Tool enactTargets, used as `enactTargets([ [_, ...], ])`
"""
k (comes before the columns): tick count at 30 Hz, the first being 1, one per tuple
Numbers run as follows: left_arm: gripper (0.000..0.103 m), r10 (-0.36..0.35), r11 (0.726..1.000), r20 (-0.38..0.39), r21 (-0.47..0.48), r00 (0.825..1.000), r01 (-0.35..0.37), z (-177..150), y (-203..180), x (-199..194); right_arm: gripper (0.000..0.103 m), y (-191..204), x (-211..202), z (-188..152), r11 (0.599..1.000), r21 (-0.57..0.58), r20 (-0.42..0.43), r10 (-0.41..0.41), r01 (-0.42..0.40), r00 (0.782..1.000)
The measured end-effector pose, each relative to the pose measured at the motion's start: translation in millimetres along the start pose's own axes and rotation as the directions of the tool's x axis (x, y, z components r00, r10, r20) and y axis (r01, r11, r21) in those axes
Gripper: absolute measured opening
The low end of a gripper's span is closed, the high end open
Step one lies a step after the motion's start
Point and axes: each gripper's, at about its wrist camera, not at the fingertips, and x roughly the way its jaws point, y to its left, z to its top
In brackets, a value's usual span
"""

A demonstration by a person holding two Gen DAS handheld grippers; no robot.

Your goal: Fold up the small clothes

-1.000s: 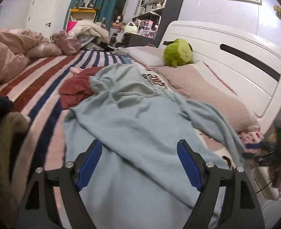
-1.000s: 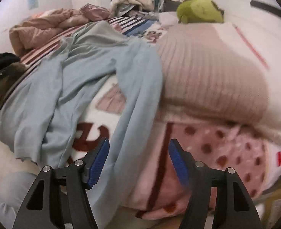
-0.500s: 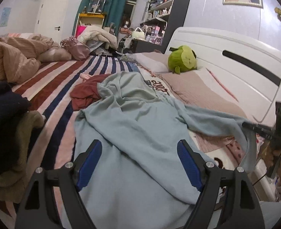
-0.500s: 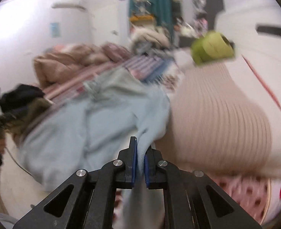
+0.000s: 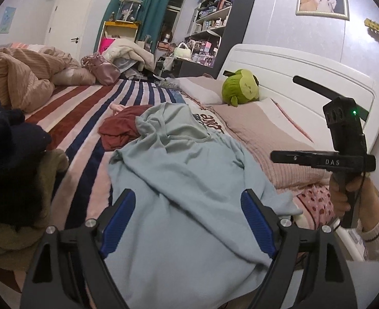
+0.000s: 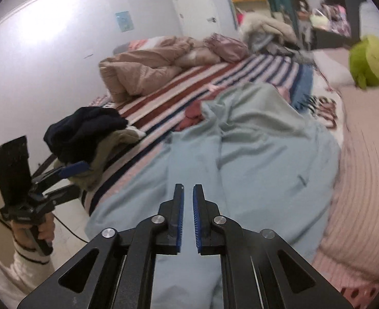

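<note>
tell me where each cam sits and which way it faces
Left wrist: sits on the left gripper, open, low over the blue top, facing up the bed toward the headboard; the right hand shows at right.
Right wrist: sits on the right gripper, nearly closed with a slim gap, facing across the bed toward the door; the left hand shows at left.
Shared: blue top, green plush, dark clothes pile.
</note>
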Motion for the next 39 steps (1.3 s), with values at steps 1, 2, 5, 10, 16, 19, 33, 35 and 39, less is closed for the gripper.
enactTargets([
  [1,0.082,0.0,1.0,-0.004,-0.001,1.0,0.0,-1.9,1.2,1.2,0.022,-3.6,-4.3,-5.0,0.999,-0.006,-0.007,-0.033,0.033,0.999],
  [2,0.082,-0.003,1.0,-0.007,-0.007,1.0,0.003,-3.3,2.4,2.9,0.04,-7.8,-10.8,-13.3,0.997,-0.023,-0.018,-0.078,0.078,0.997],
  [5,0.082,-0.027,0.999,-0.015,-0.029,1.0,0.026,-5.2,2.8,11.0,0.06,-21.5,-27.8,-38.7,0.981,-0.061,-0.057,-0.186,0.183,0.981],
  [10,0.083,-0.05,0.999,-0.029,-0.014,0.998,0.05,-5.7,-9.0,18.5,0.067,-81.0,-52.4,-90.1,0.931,0.08,-0.135,-0.345,0.357,0.929],
  [16,0.086,-0.047,0.999,-0.063,0.012,0.997,0.048,-5.2,-28.8,31.6,0.074,-110.5,-36.9,-135.7,0.952,0.185,-0.183,-0.208,0.242,0.961],
  [19,0.087,-0.035,0.999,-0.08,0.017,0.996,0.036,-6.4,-36.2,39.8,0.04,-104.2,-26.2,-140.0,0.969,0.146,-0.148,-0.177,0.198,0.973],
  [33,0.087,-0.05,0.999,-0.053,-0.016,0.997,0.05,-0.6,-33.0,40.6,0.005,-27.1,-39.0,-72.3,0.999,0.018,0.063,-0.046,0.044,0.997],
  [35,0.087,-0.053,0.999,-0.041,-0.013,0.998,0.053,0.5,-26.7,32.6,0.005,-2.0,-29.7,-59.8,0.999,-0.014,0.057,0.033,-0.032,0.998],
  [39,0.087,-0.067,0.998,-0.039,-0.012,0.997,0.066,0.1,-11.0,19.3,0.005,43.2,7.5,-48.3,0.987,-0.091,-0.066,0.125,-0.131,0.99],
])
